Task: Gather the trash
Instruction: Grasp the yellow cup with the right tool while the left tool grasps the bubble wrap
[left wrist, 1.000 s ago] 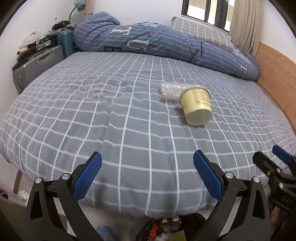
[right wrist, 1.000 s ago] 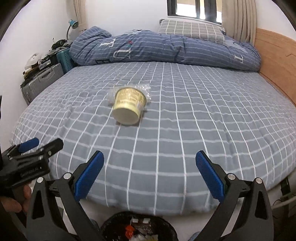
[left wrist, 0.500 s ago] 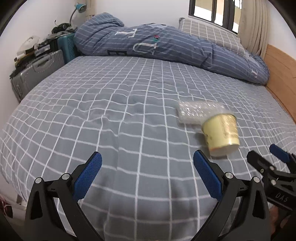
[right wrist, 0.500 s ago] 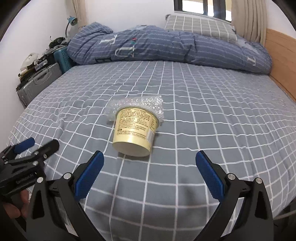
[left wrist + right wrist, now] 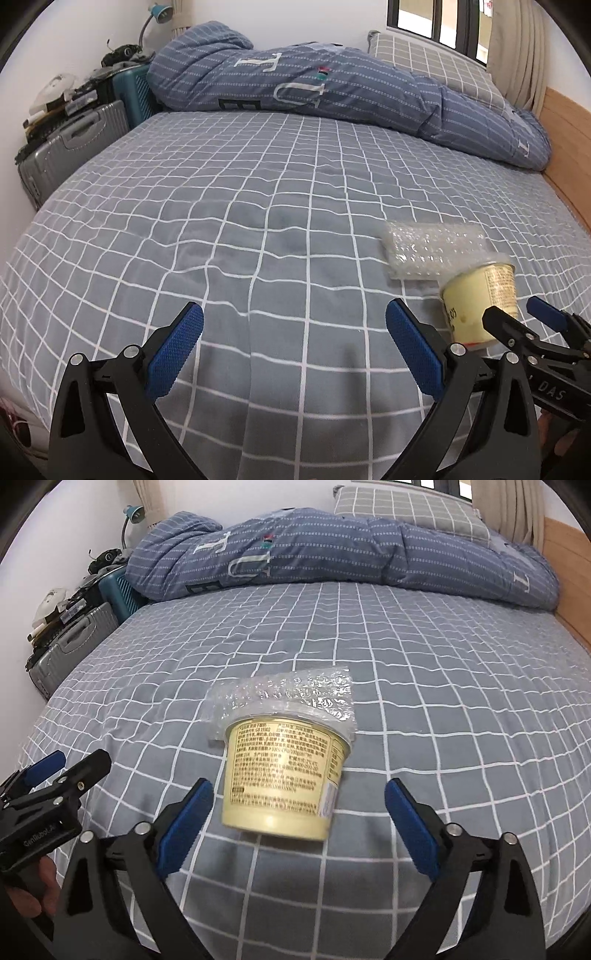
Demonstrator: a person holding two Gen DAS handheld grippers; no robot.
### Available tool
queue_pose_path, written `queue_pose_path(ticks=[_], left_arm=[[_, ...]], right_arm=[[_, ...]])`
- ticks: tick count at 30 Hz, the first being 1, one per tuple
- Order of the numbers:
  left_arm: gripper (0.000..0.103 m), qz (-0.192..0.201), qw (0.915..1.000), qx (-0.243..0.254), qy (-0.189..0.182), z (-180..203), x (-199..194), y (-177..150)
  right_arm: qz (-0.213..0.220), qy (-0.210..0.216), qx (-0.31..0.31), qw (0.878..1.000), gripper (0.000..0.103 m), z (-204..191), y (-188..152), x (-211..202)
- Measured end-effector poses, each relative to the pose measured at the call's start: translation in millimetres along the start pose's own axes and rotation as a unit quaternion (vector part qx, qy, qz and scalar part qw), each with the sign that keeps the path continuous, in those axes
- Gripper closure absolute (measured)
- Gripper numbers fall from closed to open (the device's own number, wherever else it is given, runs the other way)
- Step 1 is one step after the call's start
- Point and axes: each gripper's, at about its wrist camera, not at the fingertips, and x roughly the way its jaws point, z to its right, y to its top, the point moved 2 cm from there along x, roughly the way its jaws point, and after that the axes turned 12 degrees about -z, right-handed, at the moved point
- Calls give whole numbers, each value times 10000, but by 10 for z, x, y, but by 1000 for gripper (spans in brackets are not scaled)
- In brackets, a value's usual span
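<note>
A pale yellow printed tub [image 5: 282,775] lies on its side on the grey checked bed [image 5: 443,709], its rim against a crumpled piece of clear bubble wrap [image 5: 291,694]. My right gripper [image 5: 297,825] reaches just short of the tub's base, its jaws closing with the base between the blue pads and no pad touching it. In the left wrist view the tub [image 5: 476,299] and the bubble wrap [image 5: 432,251] lie at the right, with the right gripper [image 5: 524,321] over the tub. My left gripper [image 5: 293,349] hangs open over bare sheet.
A rolled blue striped duvet [image 5: 332,92] and a checked pillow [image 5: 428,66] lie across the far end. Suitcases [image 5: 70,147] piled with clutter stand off the bed's left side. A wooden headboard [image 5: 569,129] runs along the right. A hand [image 5: 33,886] holds the left gripper [image 5: 55,771].
Both grippers have moved forward over the bed, so the tub and bubble wrap loom larger. The trash bin under the bed's edge has left view. The right jaws have narrowed slightly.
</note>
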Motion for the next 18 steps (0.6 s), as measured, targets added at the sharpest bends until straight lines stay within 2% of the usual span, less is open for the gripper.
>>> queue_pose_path(ticks=[5, 6, 12, 18], left_arm=[[6, -9, 10000, 36, -3, 34, 61, 74], [6, -10, 10000, 40, -6, 48, 71, 89], [6, -18, 9999, 95, -112, 199, 123, 189], [6, -15, 9992, 263, -290, 526, 215, 304]], right_arm=[[-174, 125, -100, 9997, 29, -49, 41, 107], [-219, 121, -158, 9996, 35, -71, 39, 126], [36, 141, -152, 9998, 36, 34, 59, -125], [513, -277, 4, 9983, 36, 517, 169, -538]])
